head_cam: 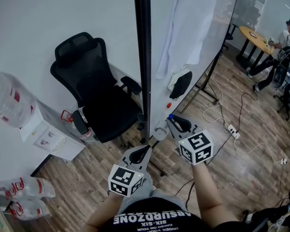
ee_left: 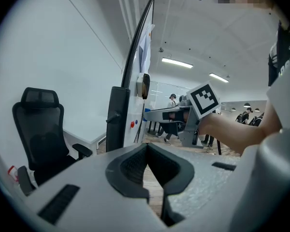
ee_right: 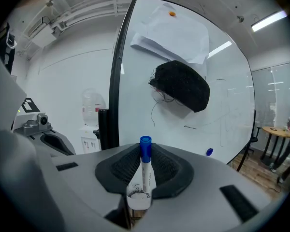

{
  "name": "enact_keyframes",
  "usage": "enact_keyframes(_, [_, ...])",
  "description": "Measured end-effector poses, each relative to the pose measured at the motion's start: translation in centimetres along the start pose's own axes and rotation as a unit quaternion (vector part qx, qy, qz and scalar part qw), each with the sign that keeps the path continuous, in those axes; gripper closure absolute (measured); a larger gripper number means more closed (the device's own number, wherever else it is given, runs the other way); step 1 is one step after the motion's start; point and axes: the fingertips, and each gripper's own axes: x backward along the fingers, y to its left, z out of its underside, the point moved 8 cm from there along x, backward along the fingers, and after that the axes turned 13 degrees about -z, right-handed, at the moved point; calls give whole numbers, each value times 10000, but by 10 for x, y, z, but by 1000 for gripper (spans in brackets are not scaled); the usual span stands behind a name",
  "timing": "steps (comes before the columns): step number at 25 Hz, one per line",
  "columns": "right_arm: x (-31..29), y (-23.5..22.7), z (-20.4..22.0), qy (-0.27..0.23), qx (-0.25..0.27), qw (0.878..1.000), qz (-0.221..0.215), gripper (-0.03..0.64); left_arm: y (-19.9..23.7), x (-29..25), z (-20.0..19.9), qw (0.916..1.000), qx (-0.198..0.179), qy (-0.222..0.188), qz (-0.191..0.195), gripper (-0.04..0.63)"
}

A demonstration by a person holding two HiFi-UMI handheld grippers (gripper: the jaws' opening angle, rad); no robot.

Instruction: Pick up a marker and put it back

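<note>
Your left gripper [head_cam: 145, 151] sits lowest in the head view, pads closed together, nothing between them. Right gripper [head_cam: 175, 122] is just right of it and higher, clamped on the marker [ee_right: 145, 170]. The marker has a white barrel and a blue cap [ee_right: 145, 148] that pokes up past the pads, centre of the right gripper view.

Containers: clear water jug [head_cam: 7, 100] at the left edge on a white stand [head_cam: 53, 141], contents unreadable. Two more clear jugs [head_cam: 26, 187] lie on the floor, lower left.

Whiteboard [ee_right: 222, 95] fills the frame ahead of the marker, carrying a black eraser [ee_right: 181, 86], a paper sheet [ee_right: 171, 35] and a blue magnet [ee_right: 209, 152]. Its black frame post [head_cam: 144, 57] runs down the centre of the head view, office chair [head_cam: 99, 93] just left of it. Power strip [head_cam: 232, 131] with cables lies on the floor, right of centre.
</note>
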Motion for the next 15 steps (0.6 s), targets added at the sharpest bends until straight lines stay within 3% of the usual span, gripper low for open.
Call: enact_keyframes(15, [-20, -5, 33, 456, -258, 9986, -97, 554, 4, -5, 3, 10000, 14, 72, -35, 588])
